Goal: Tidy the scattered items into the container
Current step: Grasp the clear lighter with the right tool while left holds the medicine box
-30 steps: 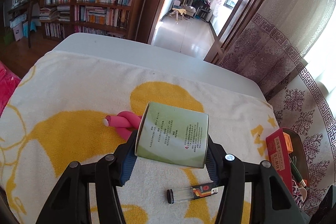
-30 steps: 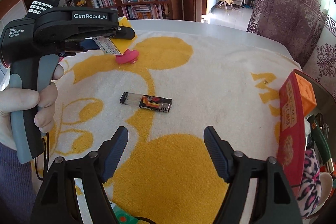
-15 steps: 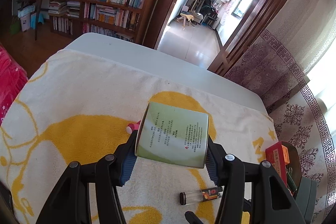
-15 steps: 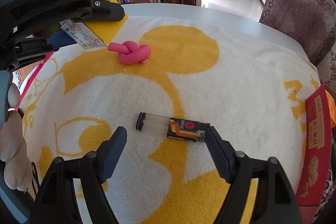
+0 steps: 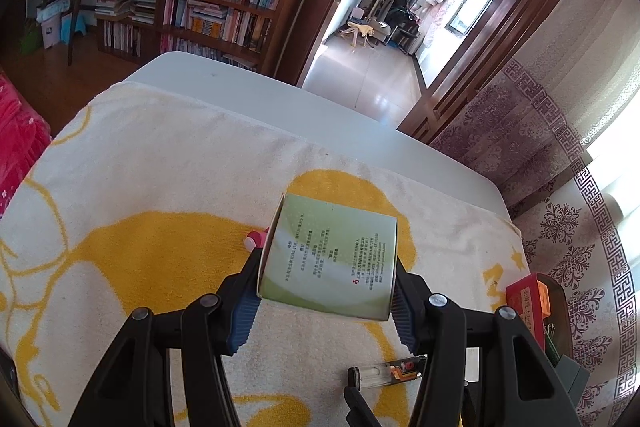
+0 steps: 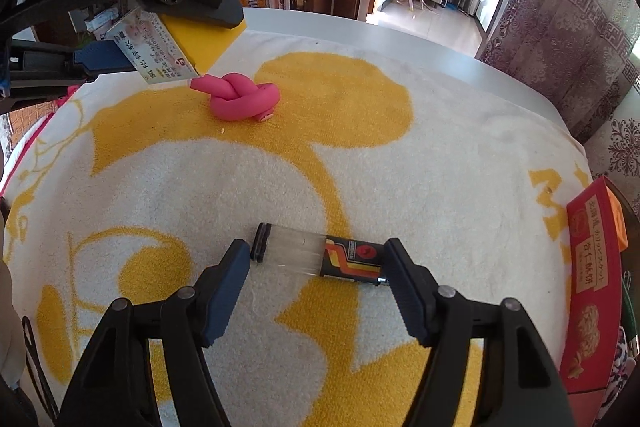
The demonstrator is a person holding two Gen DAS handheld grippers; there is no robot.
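Two grippers show here, each in a different state. The left gripper (image 5: 326, 297) is clamped on a pale green box (image 5: 330, 255), its blue pads pressing the box's two sides, and it holds the box up off the towel. From the right wrist view the same box (image 6: 176, 39) shows a yellow face and a printed end, gripped high above the far left part of the cloth.

The right gripper (image 6: 316, 287) stands with its fingers spread apart, low over the towel, one tip at either end of a lighter (image 6: 320, 257) that lies flat and crosswise between them. The left tip sits just beside the lighter's black cap; the right tip is just beside or touching the printed orange-and-black end, and I cannot tell which.

Beyond the right gripper, well ahead and to its left, a pink knotted tube (image 6: 244, 99) rests on the yellow-and-white towel (image 6: 400, 155), directly beneath the held box. To the right gripper's right, at the towel's edge, a red snack box (image 6: 592, 279) stands on edge in the container (image 5: 558, 315), with an orange block (image 6: 616, 223) behind it.
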